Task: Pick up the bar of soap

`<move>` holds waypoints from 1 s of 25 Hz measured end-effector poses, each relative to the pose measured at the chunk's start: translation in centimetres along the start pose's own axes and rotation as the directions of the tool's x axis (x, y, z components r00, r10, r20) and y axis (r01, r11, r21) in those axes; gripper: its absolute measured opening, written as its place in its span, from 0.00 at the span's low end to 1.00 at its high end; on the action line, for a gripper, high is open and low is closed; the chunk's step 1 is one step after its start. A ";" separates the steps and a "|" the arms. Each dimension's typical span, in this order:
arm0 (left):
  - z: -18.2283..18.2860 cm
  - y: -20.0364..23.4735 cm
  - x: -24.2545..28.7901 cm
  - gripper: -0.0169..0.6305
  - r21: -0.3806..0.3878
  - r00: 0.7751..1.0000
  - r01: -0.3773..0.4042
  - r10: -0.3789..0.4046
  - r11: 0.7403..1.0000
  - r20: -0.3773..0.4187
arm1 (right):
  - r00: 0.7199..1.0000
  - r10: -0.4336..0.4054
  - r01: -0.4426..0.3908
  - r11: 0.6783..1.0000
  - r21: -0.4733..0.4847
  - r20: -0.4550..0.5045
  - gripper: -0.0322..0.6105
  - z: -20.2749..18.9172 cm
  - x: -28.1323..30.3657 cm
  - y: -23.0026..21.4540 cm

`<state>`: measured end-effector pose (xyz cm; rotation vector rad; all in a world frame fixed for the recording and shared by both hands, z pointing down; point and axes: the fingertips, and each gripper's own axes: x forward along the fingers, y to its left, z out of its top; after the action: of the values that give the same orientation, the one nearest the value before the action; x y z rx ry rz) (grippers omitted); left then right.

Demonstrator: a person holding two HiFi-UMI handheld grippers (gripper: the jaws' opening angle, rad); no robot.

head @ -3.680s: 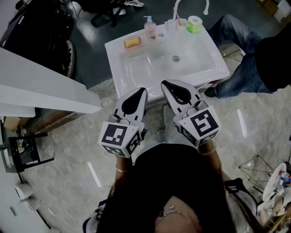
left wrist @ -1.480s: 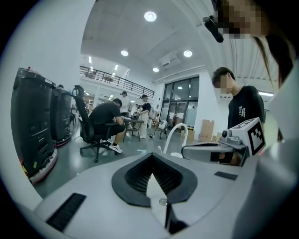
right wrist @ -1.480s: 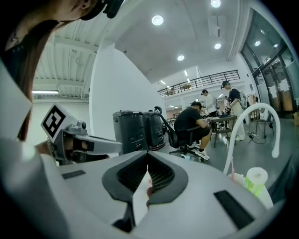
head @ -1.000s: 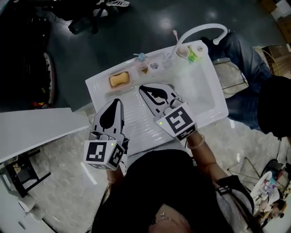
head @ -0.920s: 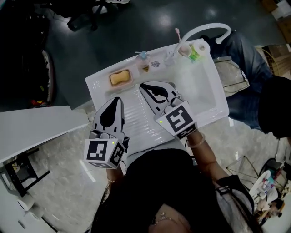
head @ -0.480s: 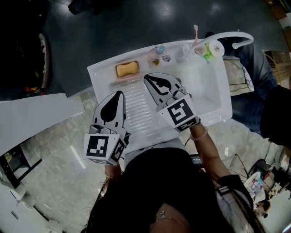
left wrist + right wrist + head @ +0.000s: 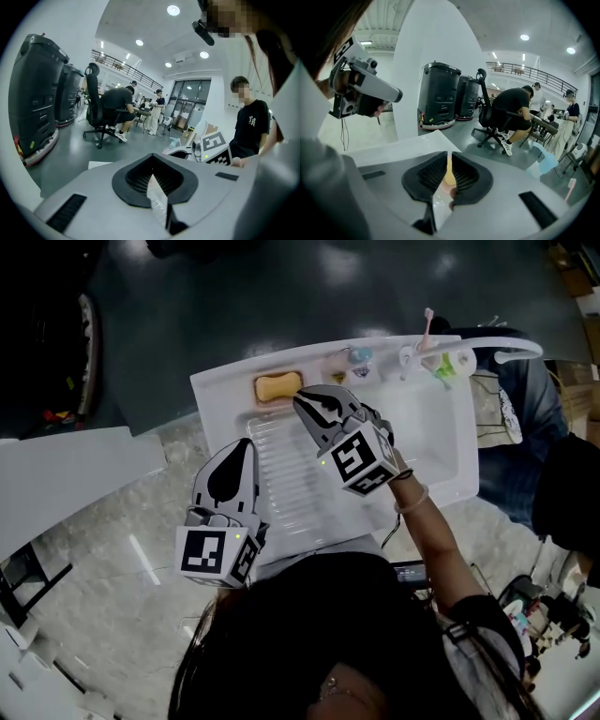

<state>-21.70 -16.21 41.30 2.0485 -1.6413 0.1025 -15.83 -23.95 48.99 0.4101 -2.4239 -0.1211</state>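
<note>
An open-plan office or lab hall: a person (image 7: 117, 104) sits in a swivel chair (image 7: 95, 105), tall black machines (image 7: 35, 101) line one side, a railed mezzanine (image 7: 123, 70) and recessed ceiling lights (image 7: 173, 10) run overhead, and a white sink (image 7: 223, 395) stands free on the polished floor (image 7: 281, 296)

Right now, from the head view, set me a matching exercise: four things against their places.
1 soap
2 right gripper
3 left gripper
4 tap

A white, at the sink's back right corner
B orange, on the sink's back ledge
C tip close beside the soap
D over the sink's left edge

Pairs: 1-B, 2-C, 3-D, 4-A
</note>
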 end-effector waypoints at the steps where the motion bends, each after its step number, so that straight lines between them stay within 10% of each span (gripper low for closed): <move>1: -0.1 0.3 0.0 0.04 -0.001 1.000 -0.002 0.002 1.000 0.002 | 1.000 0.006 -0.006 1.000 -0.014 -0.014 0.07 -0.1 0.5 -0.1; 25: -4.0 5.1 -0.6 0.04 -0.108 0.999 -0.050 0.048 0.993 -0.018 | 0.917 0.172 -0.264 0.938 -0.225 -0.360 0.23 -4.2 8.6 1.2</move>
<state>-25.64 -14.69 46.27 1.9227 -1.6519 0.0446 -19.75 -25.48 57.64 0.0253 -2.0600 -0.2571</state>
